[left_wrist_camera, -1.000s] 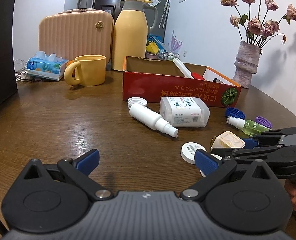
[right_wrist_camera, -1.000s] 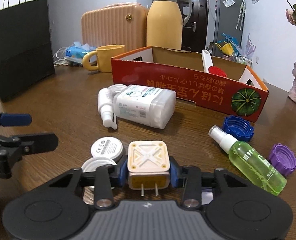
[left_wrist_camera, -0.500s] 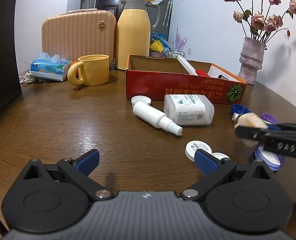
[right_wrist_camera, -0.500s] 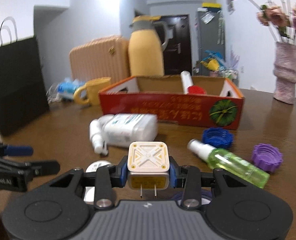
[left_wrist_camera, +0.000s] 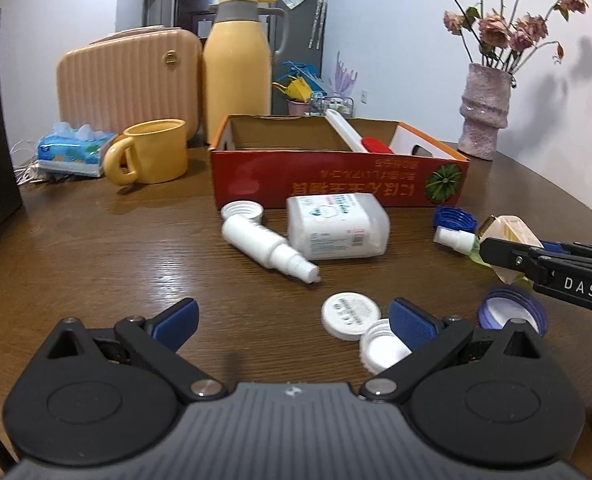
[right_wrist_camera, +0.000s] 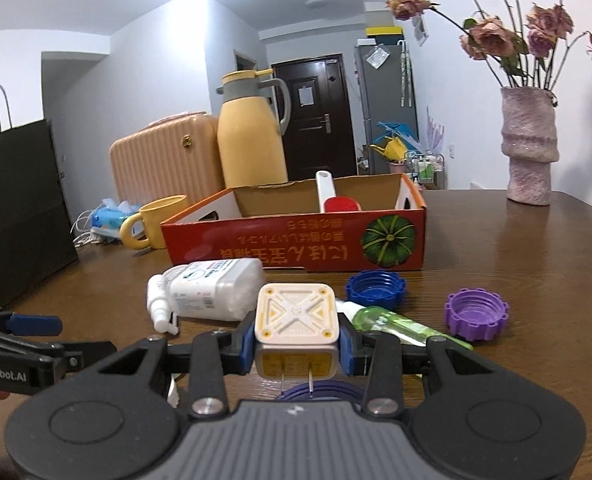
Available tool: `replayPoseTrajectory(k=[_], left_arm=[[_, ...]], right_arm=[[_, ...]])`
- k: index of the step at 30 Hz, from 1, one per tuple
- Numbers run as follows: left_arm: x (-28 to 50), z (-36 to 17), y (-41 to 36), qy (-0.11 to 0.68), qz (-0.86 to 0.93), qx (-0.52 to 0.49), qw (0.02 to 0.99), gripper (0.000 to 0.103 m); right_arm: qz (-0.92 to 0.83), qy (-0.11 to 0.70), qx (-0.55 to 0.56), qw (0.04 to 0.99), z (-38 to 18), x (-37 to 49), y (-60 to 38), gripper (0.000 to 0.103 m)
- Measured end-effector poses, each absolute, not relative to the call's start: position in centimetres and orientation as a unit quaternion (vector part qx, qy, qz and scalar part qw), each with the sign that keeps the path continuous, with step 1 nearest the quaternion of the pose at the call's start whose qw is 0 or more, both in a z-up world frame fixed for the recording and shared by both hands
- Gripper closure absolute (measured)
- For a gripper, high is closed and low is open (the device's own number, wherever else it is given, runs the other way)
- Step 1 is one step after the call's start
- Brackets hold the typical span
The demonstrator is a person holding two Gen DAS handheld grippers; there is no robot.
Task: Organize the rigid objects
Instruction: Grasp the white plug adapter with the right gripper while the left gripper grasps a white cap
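The dark wooden bench point(left_wrist_camera: 96, 248) has a glossy grain and carries everything. At its far side stand a ribbed peach hard-shell case point(left_wrist_camera: 128, 84) and a tall yellow thermos jug point(left_wrist_camera: 238, 68); at far right a rough pink ceramic vase point(right_wrist_camera: 529, 148). Near the middle sits the open red cardboard box point(right_wrist_camera: 296, 246), a white-handled red scoop point(right_wrist_camera: 333, 196) leaning inside it.

The right gripper point(right_wrist_camera: 297, 338) is held level above the bench, near the box, its fingers pinching a square cream plastic wall charger point(right_wrist_camera: 296, 314) by its sides, prongs pointing back at the camera. The left gripper point(left_wrist_camera: 292, 318) hovers low at the near edge, fingers spread wide with nothing between them.

In front of the box lie a translucent white rectangular bottle point(left_wrist_camera: 337, 226), a white spray bottle point(left_wrist_camera: 270, 248) and a green spray bottle point(right_wrist_camera: 391, 322). Smallest are the ridged blue cap point(right_wrist_camera: 375, 286), purple cap point(right_wrist_camera: 475, 314) and flat white lid point(left_wrist_camera: 349, 314).
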State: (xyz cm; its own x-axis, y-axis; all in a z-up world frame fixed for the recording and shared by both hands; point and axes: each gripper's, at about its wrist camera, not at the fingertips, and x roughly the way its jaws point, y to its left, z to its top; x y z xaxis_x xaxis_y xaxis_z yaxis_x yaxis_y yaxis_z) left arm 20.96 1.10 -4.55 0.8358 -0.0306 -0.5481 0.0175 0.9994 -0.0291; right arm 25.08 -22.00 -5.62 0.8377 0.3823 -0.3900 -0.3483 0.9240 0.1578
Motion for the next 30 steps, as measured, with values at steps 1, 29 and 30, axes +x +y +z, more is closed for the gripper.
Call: replayPoseTrajectory(k=[1, 29, 30], left_arm=[[21.1, -4.5, 0.7, 0.289, -0.012, -0.008, 0.957, 0.000], [27.4, -5.8, -3.2, 0.399, 0.036, -0.010, 0.916, 0.049], [27.3, -5.8, -3.2, 0.398, 0.032, -0.012, 0.917, 0.052]], right_arm=[[0.189, 0.210, 0.043, 0.958, -5.6, 25.1, -22.2, 0.065], [0.152, 0.208, 0.063, 0.964, -6.0, 25.7, -24.8, 0.065], [0.153, 0.208, 0.063, 0.964, -6.0, 25.7, -24.8, 0.065]])
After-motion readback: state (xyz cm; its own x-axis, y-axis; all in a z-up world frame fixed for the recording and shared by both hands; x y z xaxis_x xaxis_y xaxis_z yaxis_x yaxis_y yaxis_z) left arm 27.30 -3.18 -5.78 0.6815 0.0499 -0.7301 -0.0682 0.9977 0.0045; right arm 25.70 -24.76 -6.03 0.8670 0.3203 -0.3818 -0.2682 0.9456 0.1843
